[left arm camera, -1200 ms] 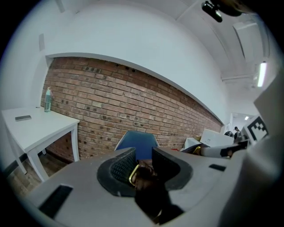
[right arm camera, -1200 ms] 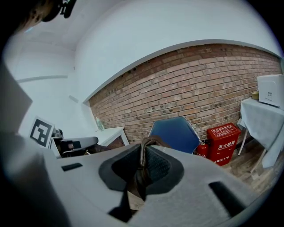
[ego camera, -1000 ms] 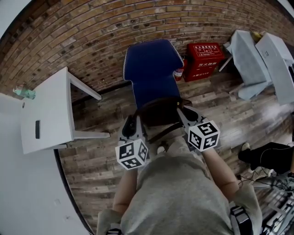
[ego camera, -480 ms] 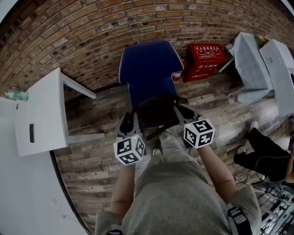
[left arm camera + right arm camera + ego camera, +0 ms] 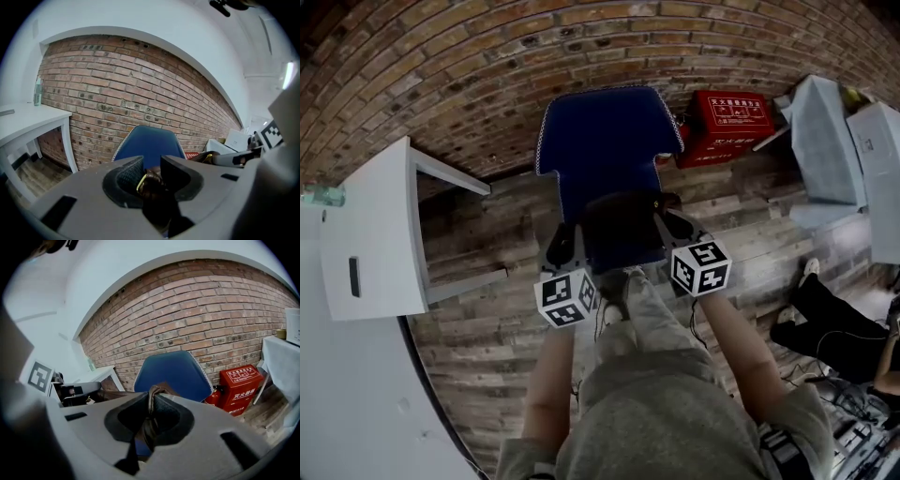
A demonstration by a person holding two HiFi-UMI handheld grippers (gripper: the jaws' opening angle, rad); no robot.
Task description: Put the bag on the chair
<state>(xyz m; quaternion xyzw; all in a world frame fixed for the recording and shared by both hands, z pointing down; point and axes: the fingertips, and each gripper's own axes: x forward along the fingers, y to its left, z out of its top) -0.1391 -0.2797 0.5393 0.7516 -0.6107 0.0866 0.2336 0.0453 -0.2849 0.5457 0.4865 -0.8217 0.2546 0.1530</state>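
Note:
A dark brown bag (image 5: 622, 228) hangs between my two grippers over the front of the blue chair's (image 5: 605, 141) seat. My left gripper (image 5: 574, 236) is shut on the bag's left end, where a brass ring (image 5: 142, 181) shows between the pads. My right gripper (image 5: 661, 223) is shut on a pinched fold of the bag's strap (image 5: 153, 401). In both gripper views the blue chair (image 5: 149, 145) (image 5: 174, 372) stands straight ahead against the brick wall.
A white table (image 5: 375, 234) stands to the left, with a bottle (image 5: 321, 195) at its far edge. A red box (image 5: 729, 122) sits on the floor right of the chair. White covered furniture (image 5: 830, 141) is at far right. A seated person's dark legs (image 5: 830, 323) lie at lower right.
Both grippers and the bag have moved forward toward the chair, which now sits closer below them. The grips have not changed.

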